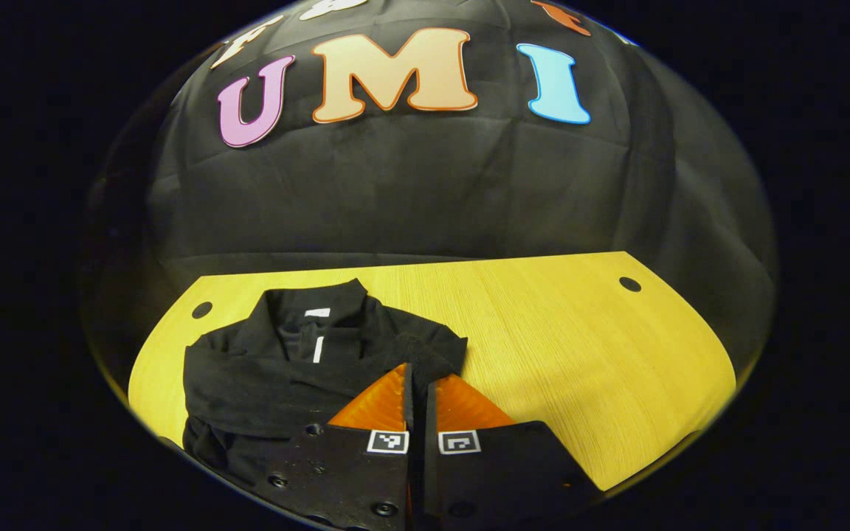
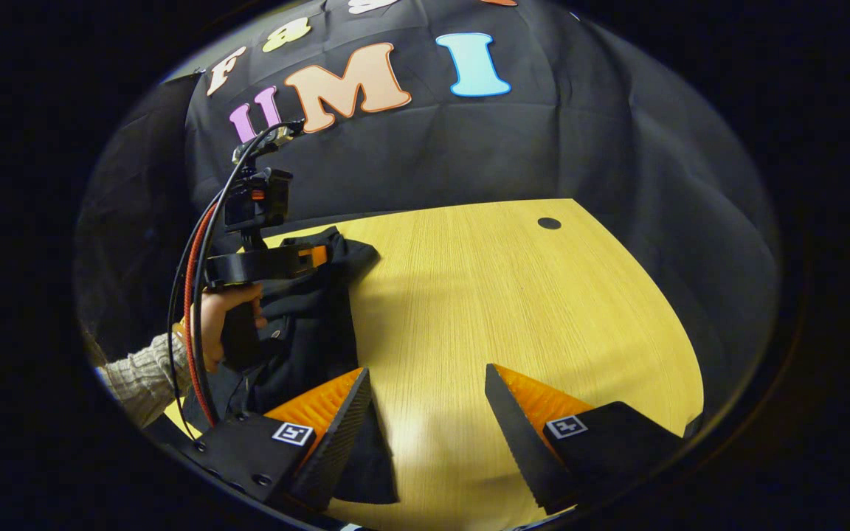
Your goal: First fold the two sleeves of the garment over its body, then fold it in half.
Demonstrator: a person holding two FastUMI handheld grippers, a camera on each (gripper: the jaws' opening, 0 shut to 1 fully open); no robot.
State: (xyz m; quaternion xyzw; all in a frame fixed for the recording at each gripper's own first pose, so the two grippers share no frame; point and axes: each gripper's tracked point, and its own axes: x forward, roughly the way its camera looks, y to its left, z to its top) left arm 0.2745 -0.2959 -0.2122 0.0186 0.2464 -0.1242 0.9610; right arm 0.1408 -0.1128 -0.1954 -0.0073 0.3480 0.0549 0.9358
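One black garment [image 1: 285, 369] lies collar [image 1: 318, 302] toward wall.

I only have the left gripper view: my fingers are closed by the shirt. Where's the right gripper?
Observer: Right gripper is open, over the table beside the shirt.
Operator: Holding any cloth?
Observer: No. A corner of shirt lies by its left finger; nothing sits between the fingers.
Operator: Who's holding mine?
Observer: A hand in a knit sleeve grips the left gripper's handle above the shirt.
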